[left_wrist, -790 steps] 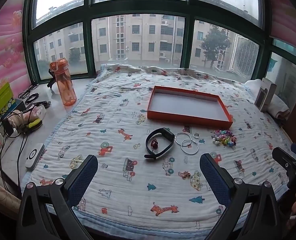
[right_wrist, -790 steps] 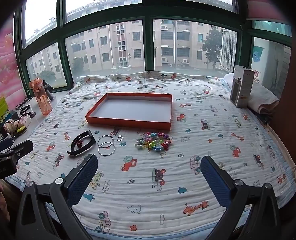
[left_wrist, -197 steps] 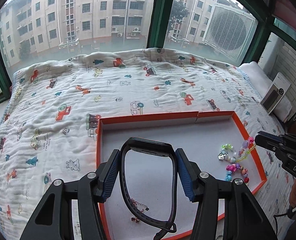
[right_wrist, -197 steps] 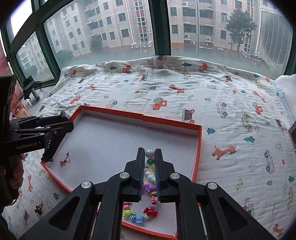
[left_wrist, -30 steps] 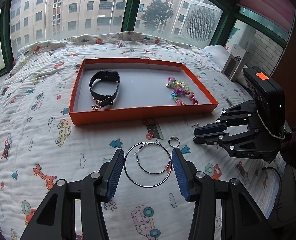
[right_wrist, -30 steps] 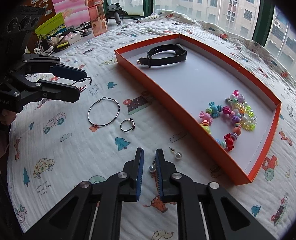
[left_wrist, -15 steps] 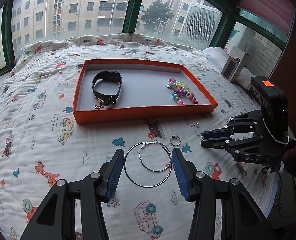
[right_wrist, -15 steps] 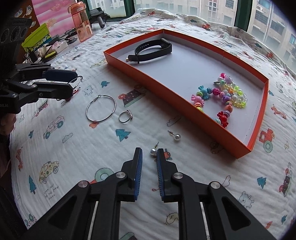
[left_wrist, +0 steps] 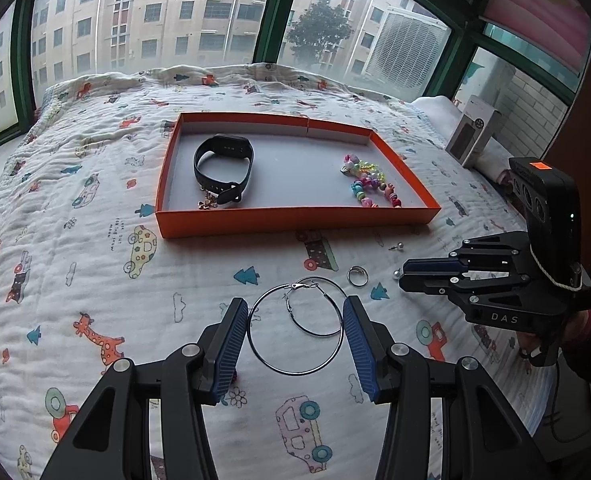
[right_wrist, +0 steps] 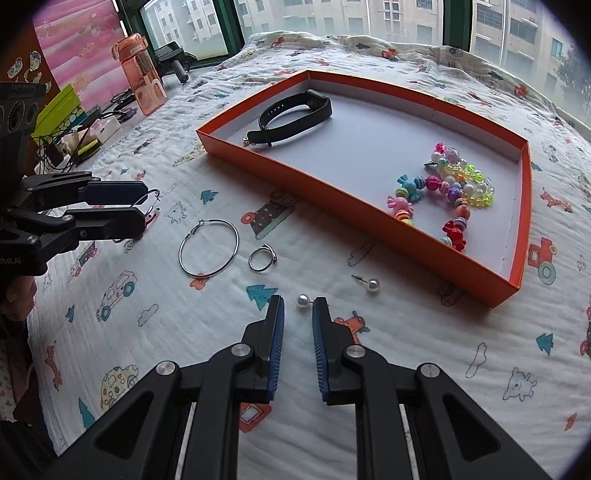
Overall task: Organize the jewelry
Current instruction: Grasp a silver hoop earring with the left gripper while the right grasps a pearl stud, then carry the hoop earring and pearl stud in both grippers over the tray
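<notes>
The left gripper (left_wrist: 295, 334) held a big silver hoop earring (left_wrist: 295, 330) clamped between its blue pads, a second hoop (right_wrist: 209, 248) lying on the cartoon-print quilt (right_wrist: 435, 360). The right gripper (right_wrist: 298, 312) stood slightly apart, a pearl stud (right_wrist: 303, 301) between its tips, untouched. The flat orange cardboard tray (left_wrist: 295, 222) lay beyond
</notes>
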The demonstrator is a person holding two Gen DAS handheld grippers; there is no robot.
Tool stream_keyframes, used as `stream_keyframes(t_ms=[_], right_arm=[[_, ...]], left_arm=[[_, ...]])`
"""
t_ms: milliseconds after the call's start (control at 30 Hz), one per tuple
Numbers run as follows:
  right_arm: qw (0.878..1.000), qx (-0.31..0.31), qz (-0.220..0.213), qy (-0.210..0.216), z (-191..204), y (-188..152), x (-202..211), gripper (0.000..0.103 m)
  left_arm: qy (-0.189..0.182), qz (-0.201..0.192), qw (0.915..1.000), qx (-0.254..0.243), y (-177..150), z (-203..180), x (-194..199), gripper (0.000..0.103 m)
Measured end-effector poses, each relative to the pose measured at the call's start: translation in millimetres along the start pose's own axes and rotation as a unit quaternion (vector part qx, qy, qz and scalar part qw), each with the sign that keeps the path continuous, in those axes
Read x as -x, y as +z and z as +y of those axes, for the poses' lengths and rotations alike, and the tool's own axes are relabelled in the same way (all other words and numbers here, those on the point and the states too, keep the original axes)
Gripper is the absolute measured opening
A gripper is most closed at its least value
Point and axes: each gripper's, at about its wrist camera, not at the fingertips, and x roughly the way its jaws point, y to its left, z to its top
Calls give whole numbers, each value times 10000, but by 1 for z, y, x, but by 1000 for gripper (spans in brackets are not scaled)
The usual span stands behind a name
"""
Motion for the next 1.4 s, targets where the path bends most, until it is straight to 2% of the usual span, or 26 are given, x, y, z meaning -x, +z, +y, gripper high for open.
stream_keyframes(t_ms=[233,400,833,1067,1233,1400], right_arm=[[9999,86,10,-79,-3,0,-6,17],[9996,279,59,-12,1,3,-9,24],[9994,264,7,-208,5,3,-10,24],[9988,311,-14,-369,10,2,-10,20],[9993,37,-31,-370,9,3,-6,20],[9978,-268,-209,-575,11,7,10,20]], left_arm=[[-32,50,10000,1,-1,-1,-2,52],[-3,63,10000,27,-1,1,-3,52],[-7,89,9999,55,-1,0,-6,52],[14,65,10000,58,1,-1,-3,52],[50,9,9999,94,5,0,3,52],[71,-128,9999,56,14,-5,12,52]])
